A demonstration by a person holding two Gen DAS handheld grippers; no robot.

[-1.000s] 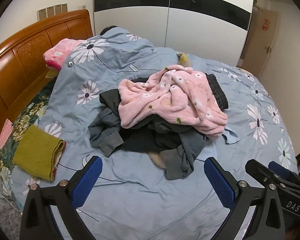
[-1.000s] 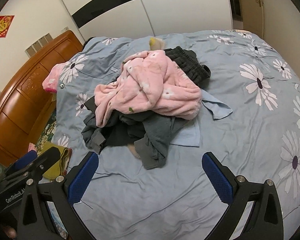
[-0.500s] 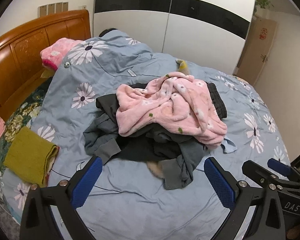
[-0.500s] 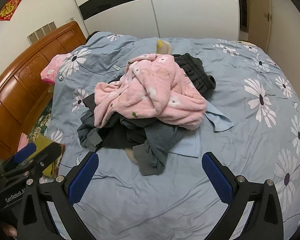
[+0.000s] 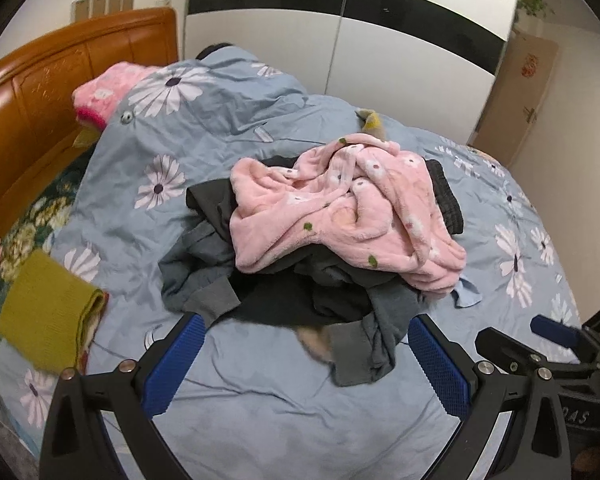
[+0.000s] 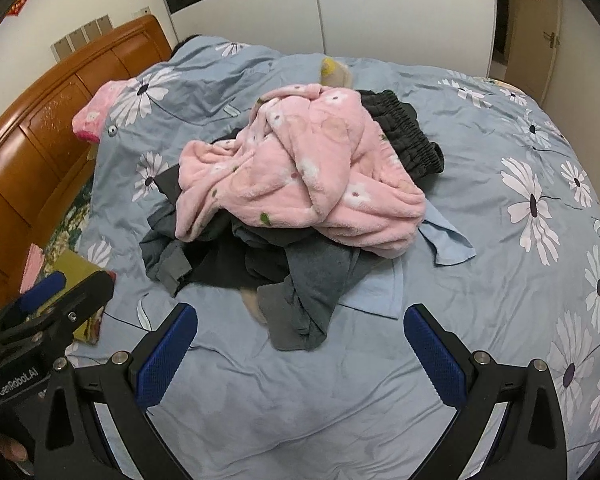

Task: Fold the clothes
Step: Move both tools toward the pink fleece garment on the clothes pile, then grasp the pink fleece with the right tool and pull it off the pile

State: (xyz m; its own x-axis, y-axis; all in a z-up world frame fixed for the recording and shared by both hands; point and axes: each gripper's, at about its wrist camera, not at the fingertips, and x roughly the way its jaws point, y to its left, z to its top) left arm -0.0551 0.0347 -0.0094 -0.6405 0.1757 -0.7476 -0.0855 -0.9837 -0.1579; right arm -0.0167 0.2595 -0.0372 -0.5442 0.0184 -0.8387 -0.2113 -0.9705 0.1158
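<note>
Over the bed (image 6: 480,264), both grippers spread, empty, facing pile (image 5: 312,264).
Take pink fleece (image 6: 300,176) off top first: left gripper (image 5: 304,360), right gripper (image 6: 300,352) pinch separate edges.

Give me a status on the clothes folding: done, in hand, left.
Done: one olive-yellow cloth already lies folded at the bed's left edge. In hand: nothing; the left hand-held gripper and right hand-held gripper are both open and empty, short of the heap. Left: the whole pile, with the pink fleece garment on top of dark grey clothes and a light blue piece.
</note>
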